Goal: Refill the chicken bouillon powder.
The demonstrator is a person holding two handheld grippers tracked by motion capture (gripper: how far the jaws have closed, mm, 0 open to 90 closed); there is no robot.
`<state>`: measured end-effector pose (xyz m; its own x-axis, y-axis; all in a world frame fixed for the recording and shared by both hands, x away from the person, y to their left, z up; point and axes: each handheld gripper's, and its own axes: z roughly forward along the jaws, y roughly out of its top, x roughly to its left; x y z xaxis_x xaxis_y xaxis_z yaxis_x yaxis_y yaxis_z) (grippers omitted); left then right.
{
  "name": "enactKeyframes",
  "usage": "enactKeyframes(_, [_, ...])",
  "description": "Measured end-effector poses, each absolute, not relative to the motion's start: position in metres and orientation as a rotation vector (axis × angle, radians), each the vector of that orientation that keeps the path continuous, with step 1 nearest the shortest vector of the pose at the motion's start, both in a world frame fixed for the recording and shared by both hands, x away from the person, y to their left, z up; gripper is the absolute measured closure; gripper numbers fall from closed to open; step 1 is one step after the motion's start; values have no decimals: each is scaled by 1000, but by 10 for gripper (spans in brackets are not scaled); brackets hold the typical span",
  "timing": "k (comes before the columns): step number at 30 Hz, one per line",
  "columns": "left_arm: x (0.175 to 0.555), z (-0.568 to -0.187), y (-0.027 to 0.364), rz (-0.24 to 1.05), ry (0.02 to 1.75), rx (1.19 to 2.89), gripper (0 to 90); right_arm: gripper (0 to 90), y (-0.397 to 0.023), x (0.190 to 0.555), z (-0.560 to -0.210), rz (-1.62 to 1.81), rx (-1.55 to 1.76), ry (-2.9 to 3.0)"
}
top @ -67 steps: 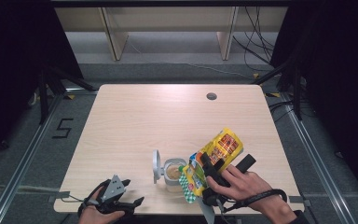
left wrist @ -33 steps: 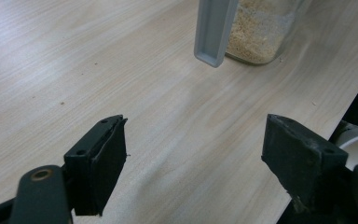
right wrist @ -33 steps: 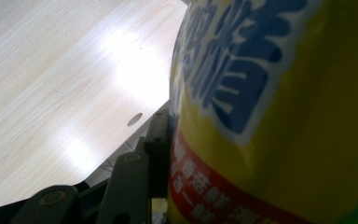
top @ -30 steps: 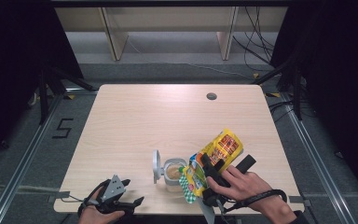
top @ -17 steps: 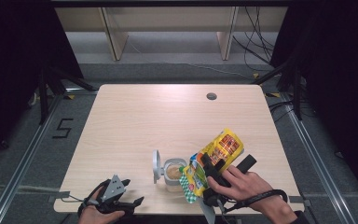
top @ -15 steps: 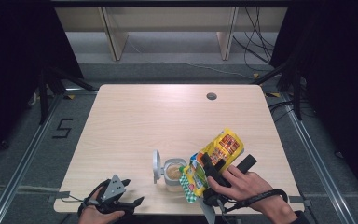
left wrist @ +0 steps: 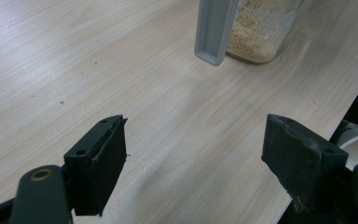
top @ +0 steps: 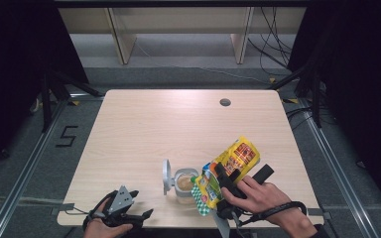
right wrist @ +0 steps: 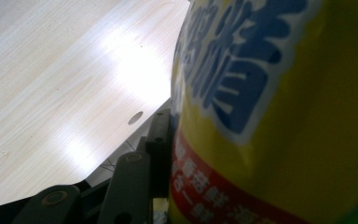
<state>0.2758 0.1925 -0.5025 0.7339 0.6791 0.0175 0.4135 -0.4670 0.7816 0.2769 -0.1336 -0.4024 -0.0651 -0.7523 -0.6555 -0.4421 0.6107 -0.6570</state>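
Left gripper rests low with jaws wide apart; right gripper is clamped, tilted.

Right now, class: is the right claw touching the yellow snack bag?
Touching. In the right gripper view, the black jaw presses flat against the yellow snack bag; the high view shows the right claw clamped on it beside the jar.

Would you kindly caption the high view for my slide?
Right tongs tilt a yellow snack bag over an open jar; left tongs rest open.
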Motion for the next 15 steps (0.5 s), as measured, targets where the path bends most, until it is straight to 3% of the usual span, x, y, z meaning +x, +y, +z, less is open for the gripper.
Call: enactKeyframes(15, [276,-502,193,420,820,2126,212,660,-134,277,-401,-337,-996,1699])
